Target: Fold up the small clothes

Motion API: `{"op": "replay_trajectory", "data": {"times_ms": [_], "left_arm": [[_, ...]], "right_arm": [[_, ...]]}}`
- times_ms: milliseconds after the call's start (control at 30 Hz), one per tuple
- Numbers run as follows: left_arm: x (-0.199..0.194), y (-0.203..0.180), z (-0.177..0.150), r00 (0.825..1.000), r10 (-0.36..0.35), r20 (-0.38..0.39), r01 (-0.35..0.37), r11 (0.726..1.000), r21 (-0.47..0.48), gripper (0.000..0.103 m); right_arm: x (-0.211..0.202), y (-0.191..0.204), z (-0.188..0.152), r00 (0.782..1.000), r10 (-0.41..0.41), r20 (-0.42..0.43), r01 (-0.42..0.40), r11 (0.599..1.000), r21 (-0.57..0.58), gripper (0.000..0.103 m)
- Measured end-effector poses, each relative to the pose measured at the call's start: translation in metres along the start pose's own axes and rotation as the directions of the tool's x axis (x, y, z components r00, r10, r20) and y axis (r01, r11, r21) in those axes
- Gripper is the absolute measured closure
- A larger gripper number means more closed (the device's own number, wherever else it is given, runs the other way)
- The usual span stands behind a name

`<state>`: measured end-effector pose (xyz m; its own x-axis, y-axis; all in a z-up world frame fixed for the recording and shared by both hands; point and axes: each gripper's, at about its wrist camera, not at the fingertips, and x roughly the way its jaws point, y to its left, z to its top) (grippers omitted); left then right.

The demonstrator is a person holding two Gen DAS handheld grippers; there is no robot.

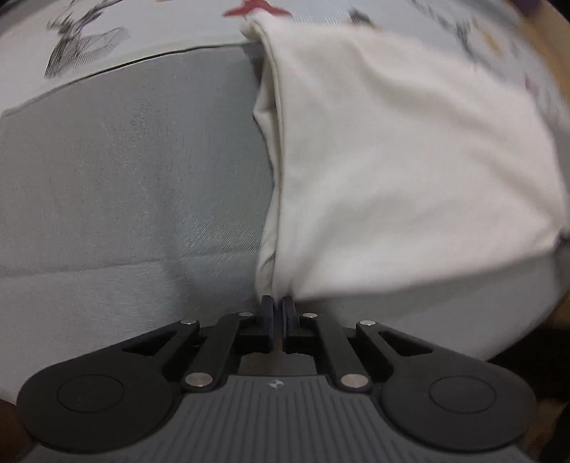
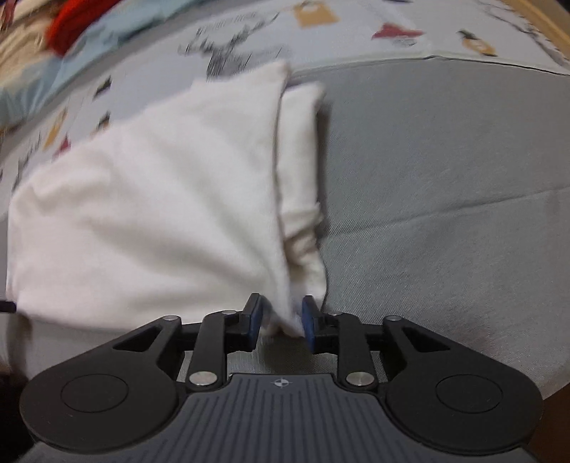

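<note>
A cream-white small garment (image 1: 392,160) lies partly folded on a grey cloth surface (image 1: 124,196). In the left wrist view my left gripper (image 1: 278,302) is shut on the garment's near corner, where a folded edge runs away from the jaws. In the right wrist view the same garment (image 2: 160,199) spreads to the left, and my right gripper (image 2: 281,313) stands partly open with the garment's near corner between its blue pads (image 2: 308,320). The pads are apart and the cloth looks loose between them. Both views are motion blurred.
A printed sheet (image 2: 356,28) with stag and bird figures covers the far part of the bed. A red item (image 2: 71,25) and light blue cloth (image 2: 89,60) lie at the far left in the right wrist view. A wooden edge (image 2: 548,21) runs at the far right.
</note>
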<state>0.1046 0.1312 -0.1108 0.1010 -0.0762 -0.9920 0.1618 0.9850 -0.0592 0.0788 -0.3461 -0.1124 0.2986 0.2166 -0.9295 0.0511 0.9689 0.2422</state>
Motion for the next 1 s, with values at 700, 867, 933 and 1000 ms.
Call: {"op": "replay_trajectory", "data": {"times_ms": [700, 867, 933, 1000], "left_arm": [[-0.009, 0.054, 0.082, 0.906, -0.197, 0.374, 0.355, 0.836, -0.418, 0.045], [0.020, 0.067, 0.103, 0.902, -0.228, 0.368, 0.401, 0.760, -0.512, 0.035], [0.030, 0.065, 0.109, 0.915, -0.218, 0.339, 0.374, 0.772, -0.513, 0.038], [0.031, 0.059, 0.114, 0.923, -0.201, 0.329, 0.342, 0.820, -0.459, 0.073]], "right_arm": [[0.011, 0.002, 0.045, 0.986, -0.027, 0.162, 0.006, 0.992, 0.129, 0.064], [0.019, 0.003, 0.051, 0.987, -0.053, 0.152, 0.033, 0.990, 0.135, 0.062], [0.022, 0.004, 0.053, 0.987, -0.067, 0.145, 0.049, 0.991, 0.121, 0.062], [0.024, 0.004, 0.056, 0.987, -0.077, 0.139, 0.062, 0.993, 0.104, 0.065]]}}
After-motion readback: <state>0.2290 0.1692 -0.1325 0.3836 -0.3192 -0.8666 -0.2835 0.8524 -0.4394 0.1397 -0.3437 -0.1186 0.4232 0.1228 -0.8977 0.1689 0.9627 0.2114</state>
